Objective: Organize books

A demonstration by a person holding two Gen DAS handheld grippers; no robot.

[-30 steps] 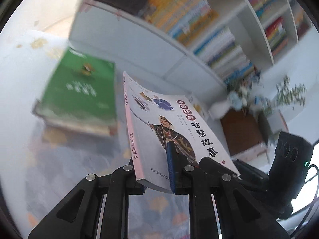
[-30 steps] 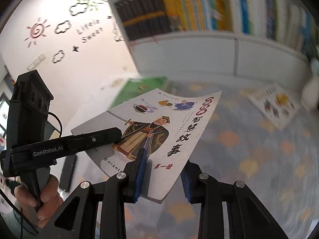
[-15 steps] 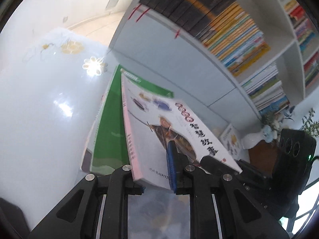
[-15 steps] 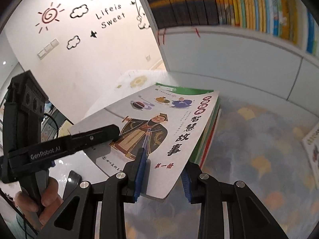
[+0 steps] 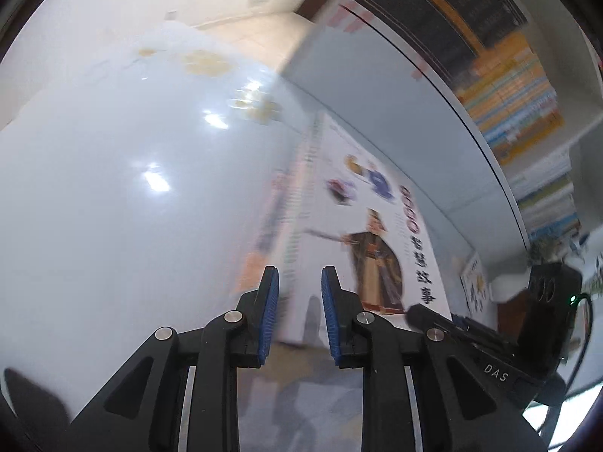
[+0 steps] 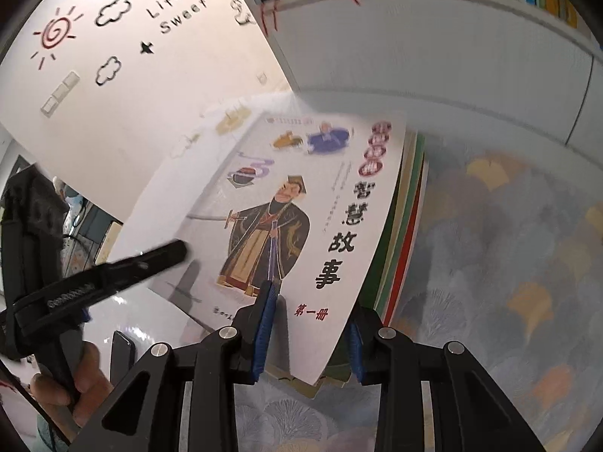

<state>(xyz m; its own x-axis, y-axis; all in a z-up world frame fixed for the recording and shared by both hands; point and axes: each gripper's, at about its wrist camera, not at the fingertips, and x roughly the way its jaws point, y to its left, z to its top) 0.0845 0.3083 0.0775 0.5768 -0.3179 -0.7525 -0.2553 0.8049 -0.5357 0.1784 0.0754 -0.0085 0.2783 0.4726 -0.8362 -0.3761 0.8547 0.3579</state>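
A white book [image 6: 301, 203] with a robed swordsman on its cover lies on top of a stack of books [image 6: 409, 226] with green and red edges. My right gripper [image 6: 307, 333] has its jaws around the book's near edge, which lies between the blue pads. My left gripper [image 5: 299, 312] is open and empty, drawn back from the book's [image 5: 361, 233] left edge. It shows in the right wrist view [image 6: 113, 267] with its finger just over the cover's left side.
A white bookcase [image 6: 433, 37] full of books stands close behind the stack. The tablecloth [image 6: 508, 263] has a grey and orange leaf print. A white glossy surface [image 5: 132, 188] lies to the left. A dark phone [image 6: 122, 350] lies near the left hand.
The book has come down onto the green stack. My left gripper has let go of it, opened and pulled back to the left. My right gripper stays at the book's near edge.
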